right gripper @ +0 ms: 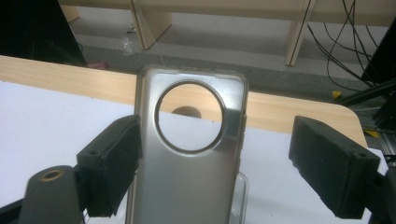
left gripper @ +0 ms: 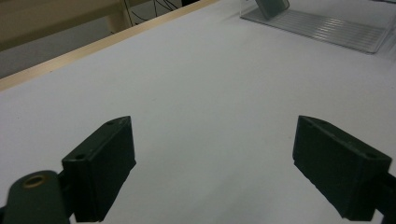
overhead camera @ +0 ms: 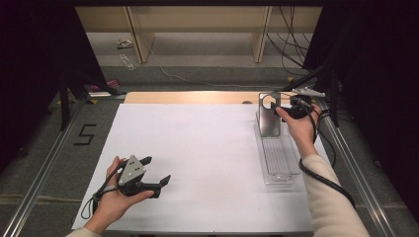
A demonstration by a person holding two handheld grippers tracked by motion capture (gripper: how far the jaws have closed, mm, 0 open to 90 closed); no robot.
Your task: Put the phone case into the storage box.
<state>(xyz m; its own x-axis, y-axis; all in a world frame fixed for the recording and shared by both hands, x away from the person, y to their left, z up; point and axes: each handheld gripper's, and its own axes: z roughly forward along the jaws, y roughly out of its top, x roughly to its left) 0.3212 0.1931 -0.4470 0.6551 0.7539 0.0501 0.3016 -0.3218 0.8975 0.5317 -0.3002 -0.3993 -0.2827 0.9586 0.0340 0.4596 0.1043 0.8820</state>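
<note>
The right gripper [overhead camera: 285, 109] sits up at about 1 o'clock on the table with its jaws spread wide and gripping nothing. A clear phone case [right gripper: 187, 154] with a big round camera hole stands upright between them in the right gripper view; it looks to be right against one pad [right gripper: 114, 163], can't tell if it actually touches, and there's a clear gap to the other pad. The case stands at the far end of a clear ribbed tray [overhead camera: 279, 163] along the 3 o'clock edge. The left gripper [overhead camera: 157, 173] is down at 7 o'clock, jaws wide open, empty, hovering over bare white sheet [overhead camera: 197, 158]. The sheet covers most of a light wooden table [overhead camera: 188, 97], whose far strip shows at 12 o'clock. Beyond that: grey floor, pale wooden shelf legs [overhead camera: 136, 34], loose cables [overhead camera: 289, 44] at 1 o'clock, and a "5" [overhead camera: 85, 134] taped at 9 o'clock.
</note>
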